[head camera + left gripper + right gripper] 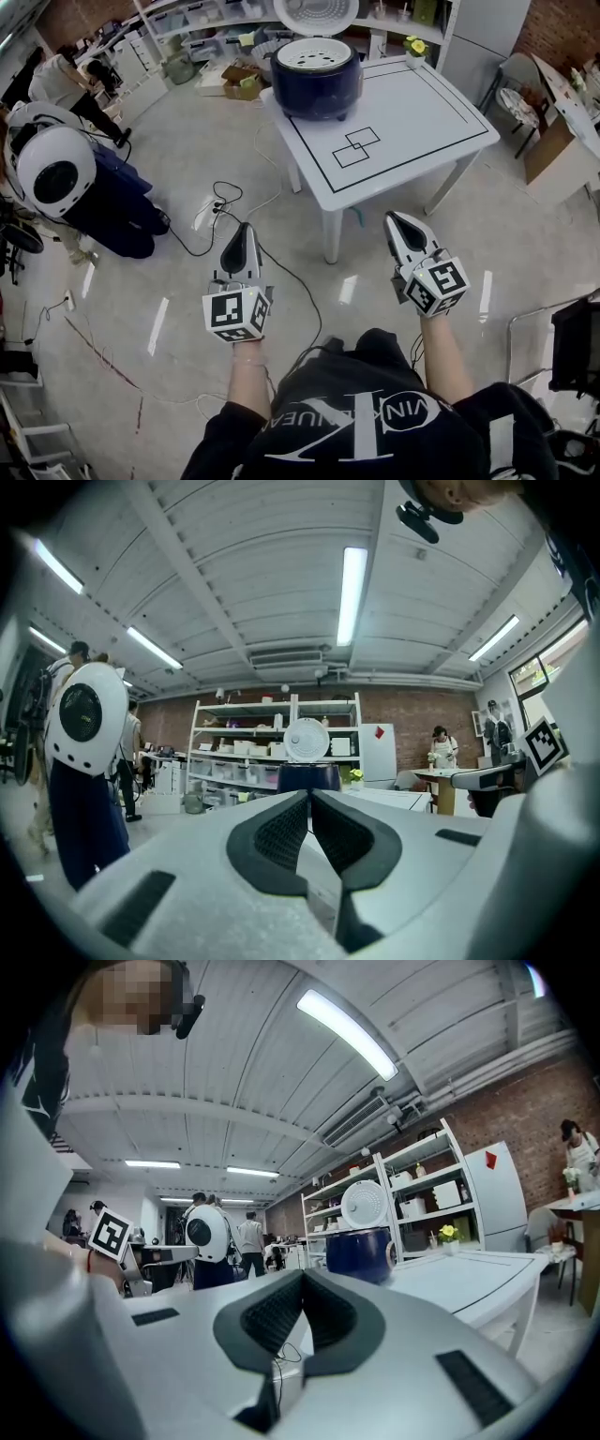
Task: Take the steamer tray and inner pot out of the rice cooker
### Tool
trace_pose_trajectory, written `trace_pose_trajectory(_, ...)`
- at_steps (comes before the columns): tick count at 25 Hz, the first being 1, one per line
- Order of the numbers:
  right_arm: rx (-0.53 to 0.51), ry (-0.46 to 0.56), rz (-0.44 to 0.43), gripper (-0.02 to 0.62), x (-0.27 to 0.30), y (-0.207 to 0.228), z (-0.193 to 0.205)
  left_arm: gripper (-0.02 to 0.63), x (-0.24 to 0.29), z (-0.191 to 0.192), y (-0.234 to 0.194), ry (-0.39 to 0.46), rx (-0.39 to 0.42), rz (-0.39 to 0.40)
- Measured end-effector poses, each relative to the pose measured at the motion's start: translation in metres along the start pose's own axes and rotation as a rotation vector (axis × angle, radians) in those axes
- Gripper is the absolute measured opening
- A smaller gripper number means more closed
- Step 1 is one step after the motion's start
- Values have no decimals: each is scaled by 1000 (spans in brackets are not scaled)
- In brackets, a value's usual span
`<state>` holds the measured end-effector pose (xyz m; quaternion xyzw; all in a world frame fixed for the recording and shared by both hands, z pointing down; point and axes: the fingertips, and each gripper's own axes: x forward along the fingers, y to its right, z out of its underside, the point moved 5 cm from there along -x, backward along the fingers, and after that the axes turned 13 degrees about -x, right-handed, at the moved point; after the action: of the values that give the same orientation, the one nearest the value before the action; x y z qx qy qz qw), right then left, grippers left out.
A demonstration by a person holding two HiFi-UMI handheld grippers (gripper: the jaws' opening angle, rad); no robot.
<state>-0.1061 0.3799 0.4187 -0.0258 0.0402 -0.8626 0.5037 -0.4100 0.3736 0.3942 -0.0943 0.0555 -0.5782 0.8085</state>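
Steamer tray (314,54) sits in rice cooker (316,80); 0 of 2 removed. Left gripper (245,231), right gripper (397,221): closed, empty.

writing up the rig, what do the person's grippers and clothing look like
The left gripper and right gripper match: tapering pale grey tongs with black ribbed pads, each backed by a white cube of black square markers. The person wears a black top with white print.

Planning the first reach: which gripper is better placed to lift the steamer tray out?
Left, narrowly: the left gripper points straight at the rice cooker, the right gripper slightly beside it. Both are shut, well short of the table.
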Motion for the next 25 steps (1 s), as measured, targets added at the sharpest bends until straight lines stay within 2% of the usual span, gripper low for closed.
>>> trace_pose_trajectory(7,19,-13,17,-1,-3,5,-1,23,6,-3,6,26,-77,64)
trace_pose_trajectory(9,51,0,20,94,-3,8,-5,55,9,-7,6,33,-99,82)
trace_pose_trajectory(10,63,7,25,103,-3,10,-8,95,10,-9,6,34,-105,87)
trace_pose_trajectory(12,72,15,36,137,-4,14,-10,112,13,-10,6,33,-106,91)
trace_pose_trajectory(19,100,38,45,146,18,42,-8,112,49,-11,2,25,-101,80)
trace_pose_trajectory(25,104,42,-3,146,68,83,-5,112,106,-12,-1,25,-92,49)
